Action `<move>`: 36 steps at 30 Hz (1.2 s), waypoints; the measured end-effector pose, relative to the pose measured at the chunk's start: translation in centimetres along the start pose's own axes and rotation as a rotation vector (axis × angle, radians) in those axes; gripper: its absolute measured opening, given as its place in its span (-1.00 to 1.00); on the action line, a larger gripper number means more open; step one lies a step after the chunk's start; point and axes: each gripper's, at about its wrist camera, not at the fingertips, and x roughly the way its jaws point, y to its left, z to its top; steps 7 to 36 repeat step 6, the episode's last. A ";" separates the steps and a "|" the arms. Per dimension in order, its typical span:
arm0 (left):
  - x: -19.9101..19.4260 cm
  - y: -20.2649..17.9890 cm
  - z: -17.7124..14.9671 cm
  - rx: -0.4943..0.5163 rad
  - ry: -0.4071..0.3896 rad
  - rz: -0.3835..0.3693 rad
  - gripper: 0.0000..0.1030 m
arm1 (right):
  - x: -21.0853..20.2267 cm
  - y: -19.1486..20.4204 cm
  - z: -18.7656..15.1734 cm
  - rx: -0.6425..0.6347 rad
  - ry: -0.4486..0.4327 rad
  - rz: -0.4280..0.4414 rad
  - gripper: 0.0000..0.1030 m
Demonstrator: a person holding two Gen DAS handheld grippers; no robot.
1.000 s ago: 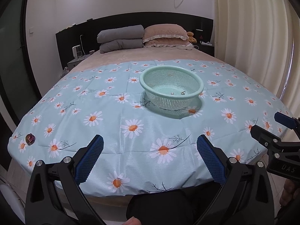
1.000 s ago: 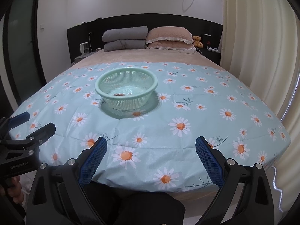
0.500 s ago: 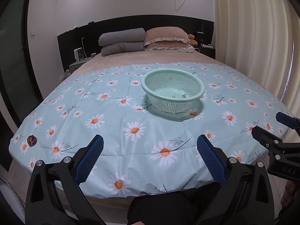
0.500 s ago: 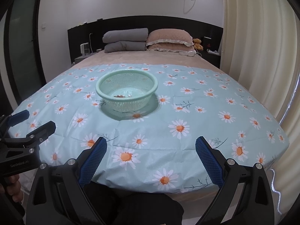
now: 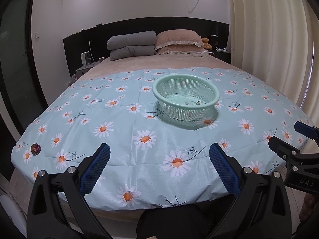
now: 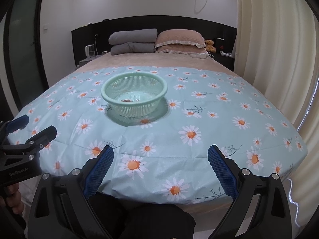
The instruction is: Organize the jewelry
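Observation:
A mint-green plastic basket stands on the daisy-print cloth in the middle of the bed; it also shows in the right wrist view. Small jewelry pieces lie on its bottom, and brownish ones show in the right wrist view. One dark round jewelry piece lies on the cloth near the front left corner. My left gripper is open and empty above the front edge of the bed. My right gripper is open and empty beside it.
Grey folded blankets and a pink pillow lie at the headboard. Cream curtains hang on the right. A nightstand stands at the far left. The bed edge runs just below both grippers.
Both grippers have drawn back and risen a little, so the bed and basket sit slightly farther and lower in view. Both stay open and empty.

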 end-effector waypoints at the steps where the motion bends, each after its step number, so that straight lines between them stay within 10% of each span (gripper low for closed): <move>1: 0.0 0.1 0.0 -0.004 0.002 0.001 0.89 | 0.0 0.0 0.0 -0.001 0.000 0.000 0.78; 36: 0.1 0.3 -0.1 -0.011 0.004 0.009 0.89 | 0.0 0.0 -0.1 0.007 -0.001 0.002 0.78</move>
